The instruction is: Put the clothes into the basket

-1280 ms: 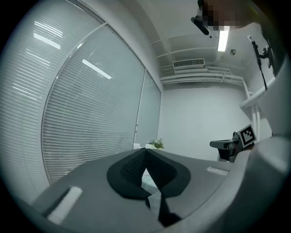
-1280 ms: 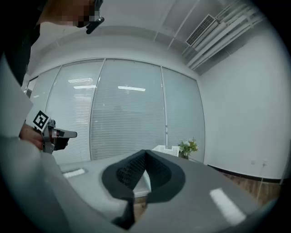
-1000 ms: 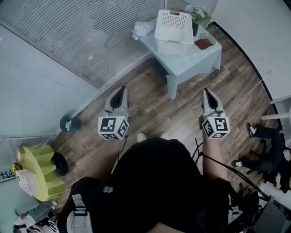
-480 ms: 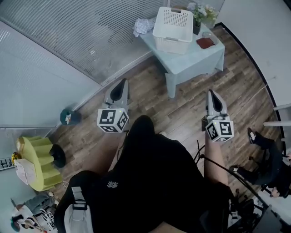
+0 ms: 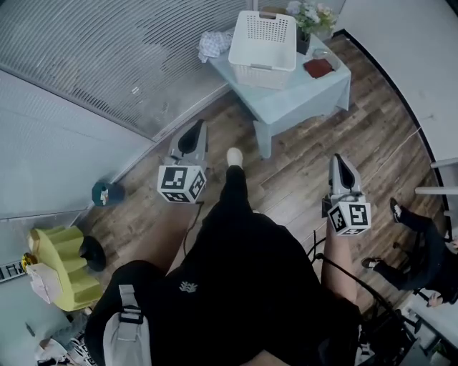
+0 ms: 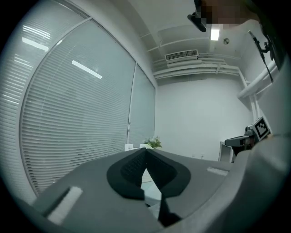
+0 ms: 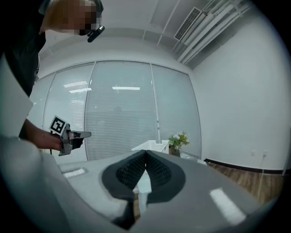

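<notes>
basket (image 5: pixel 262 73): white, perforated grid
table (image 5: pixel 300 96): pale blue-green
clothes (image 5: pixel 212 44): white with light blue pattern
floor (image 5: pixel 286 179): brown wood-plank grain
left gripper (image 5: pixel 195 129): grey, black pads (cube: black-and-white squares)
right gripper (image 5: pixel 338 159): same grey and black

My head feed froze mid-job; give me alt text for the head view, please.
Seen from above, a person in black holds the left gripper and right gripper, both shut and empty, over a wood floor, short of a pale blue table. On it sit a white basket, a crumpled cloth beside it, and flowers.
</notes>
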The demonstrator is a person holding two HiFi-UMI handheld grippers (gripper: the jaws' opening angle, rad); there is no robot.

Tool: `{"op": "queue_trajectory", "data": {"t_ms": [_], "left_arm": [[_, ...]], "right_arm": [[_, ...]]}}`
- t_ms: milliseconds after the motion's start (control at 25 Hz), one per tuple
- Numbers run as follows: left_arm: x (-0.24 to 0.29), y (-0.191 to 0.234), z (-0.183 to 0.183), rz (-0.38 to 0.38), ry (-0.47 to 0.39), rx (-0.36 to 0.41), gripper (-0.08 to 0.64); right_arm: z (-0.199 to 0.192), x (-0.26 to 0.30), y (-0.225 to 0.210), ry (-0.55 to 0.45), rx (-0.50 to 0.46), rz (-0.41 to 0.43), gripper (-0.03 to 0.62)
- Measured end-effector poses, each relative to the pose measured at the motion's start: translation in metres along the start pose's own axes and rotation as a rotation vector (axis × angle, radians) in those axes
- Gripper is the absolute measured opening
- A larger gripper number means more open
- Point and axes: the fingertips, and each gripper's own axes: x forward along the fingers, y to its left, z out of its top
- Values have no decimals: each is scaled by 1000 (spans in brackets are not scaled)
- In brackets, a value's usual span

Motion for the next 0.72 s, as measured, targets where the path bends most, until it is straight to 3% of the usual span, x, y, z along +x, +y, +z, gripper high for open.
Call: {"op": "queue_trajectory", "data": {"t_ms": [160,320,720], "left_arm": [[40,7,5,-54,-24,8,8],[78,31,3,-53,-31,-5,8],[201,126,-12,-38,41,-53,8]], "right_arm": [[-9,13,-26,21,28,-56,2],[-5,49,-41,27,20,-87,2],[26,218,-66,46,15,-73,2]]}}
